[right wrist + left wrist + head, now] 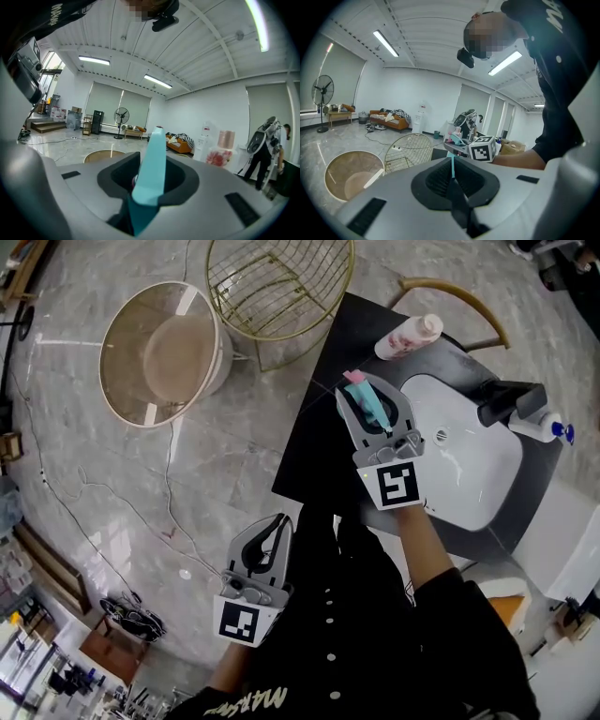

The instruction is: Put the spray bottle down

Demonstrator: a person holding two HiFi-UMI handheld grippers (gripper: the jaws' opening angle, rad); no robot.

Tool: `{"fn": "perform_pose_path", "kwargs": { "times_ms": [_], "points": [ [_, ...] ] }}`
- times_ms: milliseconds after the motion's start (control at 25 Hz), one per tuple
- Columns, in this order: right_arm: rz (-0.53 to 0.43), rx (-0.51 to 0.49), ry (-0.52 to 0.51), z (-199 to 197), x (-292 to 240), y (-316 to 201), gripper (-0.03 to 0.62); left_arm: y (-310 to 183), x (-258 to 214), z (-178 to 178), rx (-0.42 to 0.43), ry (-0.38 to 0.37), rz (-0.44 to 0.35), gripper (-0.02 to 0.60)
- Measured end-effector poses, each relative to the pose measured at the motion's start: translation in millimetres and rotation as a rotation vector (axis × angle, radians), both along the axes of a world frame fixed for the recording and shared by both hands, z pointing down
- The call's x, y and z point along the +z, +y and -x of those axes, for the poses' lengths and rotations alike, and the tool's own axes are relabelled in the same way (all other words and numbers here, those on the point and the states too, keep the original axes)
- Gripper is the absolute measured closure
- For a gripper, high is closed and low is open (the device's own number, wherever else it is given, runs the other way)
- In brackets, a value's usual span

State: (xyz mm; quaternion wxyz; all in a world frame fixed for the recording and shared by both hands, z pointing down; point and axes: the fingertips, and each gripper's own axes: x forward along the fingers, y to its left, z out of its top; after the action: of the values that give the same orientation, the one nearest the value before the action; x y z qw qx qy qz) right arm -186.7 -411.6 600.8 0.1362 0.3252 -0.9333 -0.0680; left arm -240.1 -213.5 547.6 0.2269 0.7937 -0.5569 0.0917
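right hand-held gripper point(377, 396) clamps spray bottle point(152, 164), lengthwise along jaws, tip outward; left hand-held gripper point(275, 532) together

My rig: grey tongs, black clothing
Left tongs point(279, 521) and right tongs point(370, 390) carry black-and-white marker cubes; white-buttoned black top.

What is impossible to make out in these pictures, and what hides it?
- Head view: the right gripper covers most of the teal object it clamps, so its body is hidden.
- Right gripper view: that object's lower end sits behind the gripper housing.
- Head view: print on the pink bottle is too small.
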Motion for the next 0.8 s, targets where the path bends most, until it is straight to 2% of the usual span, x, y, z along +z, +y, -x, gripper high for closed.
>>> {"fn": "perform_pose_path", "kwargs": {
  "times_ms": [320,600,800],
  "points": [
    [0.009,0.001,-0.019,-0.4,5.0,1.8,0.479,-3.0,1.6,-1.7,0.007,0.007,0.000,0.558],
    [0.040,-0.050,-0.041,0.8,2.7,7.3,0.343,-6.5,-4.5,-6.2,0.011,-0.004,-0.023,0.558],
    [0.039,-0.083,-0.019,-13.8,-17.2,26.3,0.331,-10.8,-21.3,-13.2,0.014,-0.014,-0.088,0.558]
  ]
}}
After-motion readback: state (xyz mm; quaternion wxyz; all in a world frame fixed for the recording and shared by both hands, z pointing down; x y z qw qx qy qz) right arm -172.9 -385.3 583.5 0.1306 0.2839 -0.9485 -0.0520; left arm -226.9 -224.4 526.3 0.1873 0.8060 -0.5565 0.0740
